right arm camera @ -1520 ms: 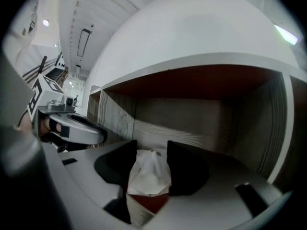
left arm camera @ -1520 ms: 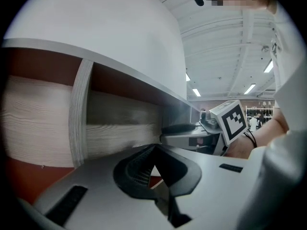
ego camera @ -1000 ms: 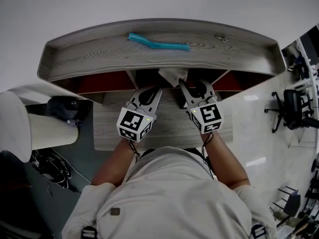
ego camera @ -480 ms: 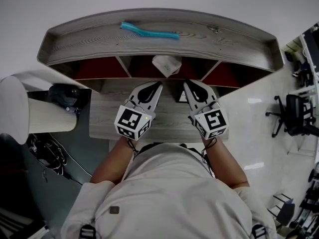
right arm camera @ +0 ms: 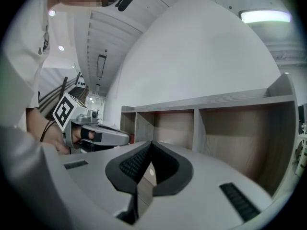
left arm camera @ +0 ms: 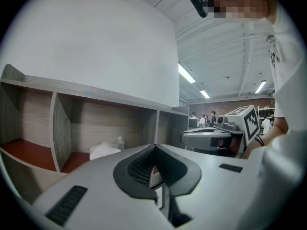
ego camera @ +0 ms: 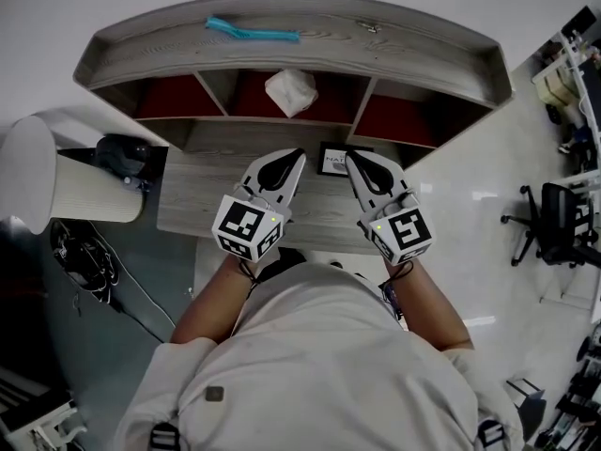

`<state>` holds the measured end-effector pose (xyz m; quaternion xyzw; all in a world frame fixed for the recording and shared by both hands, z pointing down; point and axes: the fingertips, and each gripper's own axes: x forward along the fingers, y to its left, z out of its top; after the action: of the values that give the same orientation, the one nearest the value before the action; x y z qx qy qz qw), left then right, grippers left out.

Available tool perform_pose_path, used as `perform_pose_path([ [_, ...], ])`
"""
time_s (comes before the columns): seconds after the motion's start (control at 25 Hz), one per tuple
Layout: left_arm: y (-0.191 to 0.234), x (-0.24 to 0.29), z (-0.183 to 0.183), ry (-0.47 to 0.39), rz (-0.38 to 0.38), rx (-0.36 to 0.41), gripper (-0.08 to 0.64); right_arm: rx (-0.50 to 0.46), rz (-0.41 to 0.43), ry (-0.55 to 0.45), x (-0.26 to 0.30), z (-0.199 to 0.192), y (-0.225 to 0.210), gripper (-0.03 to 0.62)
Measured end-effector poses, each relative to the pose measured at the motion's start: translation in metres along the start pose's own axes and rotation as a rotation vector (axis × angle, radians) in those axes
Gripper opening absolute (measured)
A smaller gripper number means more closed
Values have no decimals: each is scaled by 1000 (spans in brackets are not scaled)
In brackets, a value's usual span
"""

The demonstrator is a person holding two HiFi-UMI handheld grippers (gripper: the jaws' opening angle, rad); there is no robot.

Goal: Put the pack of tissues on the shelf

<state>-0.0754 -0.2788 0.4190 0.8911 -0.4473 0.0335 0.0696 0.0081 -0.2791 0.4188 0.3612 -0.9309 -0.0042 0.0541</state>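
You've got open room in the bays left and right of the pack of tissues (ego camera: 291, 92), each walled off from it by an upright divider (ego camera: 223, 92). Above the pack, the shelf (ego camera: 432, 59) top carries a blue strip (ego camera: 252, 33) (off to the left). In front of the pack, a black-framed card (ego camera: 336, 161) stands on the desk (ego camera: 202, 181).

Teal strip (ego camera: 252, 33), maybe toothbrush; framed card (ego camera: 336, 158) on desk (ego camera: 216, 195); office chair (ego camera: 554, 224).
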Motion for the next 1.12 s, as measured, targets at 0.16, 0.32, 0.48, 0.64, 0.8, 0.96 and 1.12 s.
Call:
perform_pose_path([
  [0.16, -31, -7, -1, -12, 20, -12, 15, -14, 55, -5, -31, -2, 8, 20],
  [0.32, -60, -17, 0, -22, 43, -8, 17, -19, 93, -6, -60, -3, 13, 20],
  [0.48, -84, -31, -1, -21, 67, -3, 15, -25, 128, -10, -82, -2, 19, 20],
  [0.64, -96, -47, 0, -18, 86, 7, 17, -33, 161, -16, -94, 1, 29, 20],
  [0.8, -101, -63, 3, -20, 106, 11, 15, -40, 192, -22, -103, 6, 46, 20],
  [0.96, -106, -80, 8, -28, 102, 28, 15, -36, 200, -23, -111, 9, 61, 20],
  [1.12, -104, -99, 6, -35, 103, 25, 15, -27, 199, -5, -117, 5, 77, 20],
])
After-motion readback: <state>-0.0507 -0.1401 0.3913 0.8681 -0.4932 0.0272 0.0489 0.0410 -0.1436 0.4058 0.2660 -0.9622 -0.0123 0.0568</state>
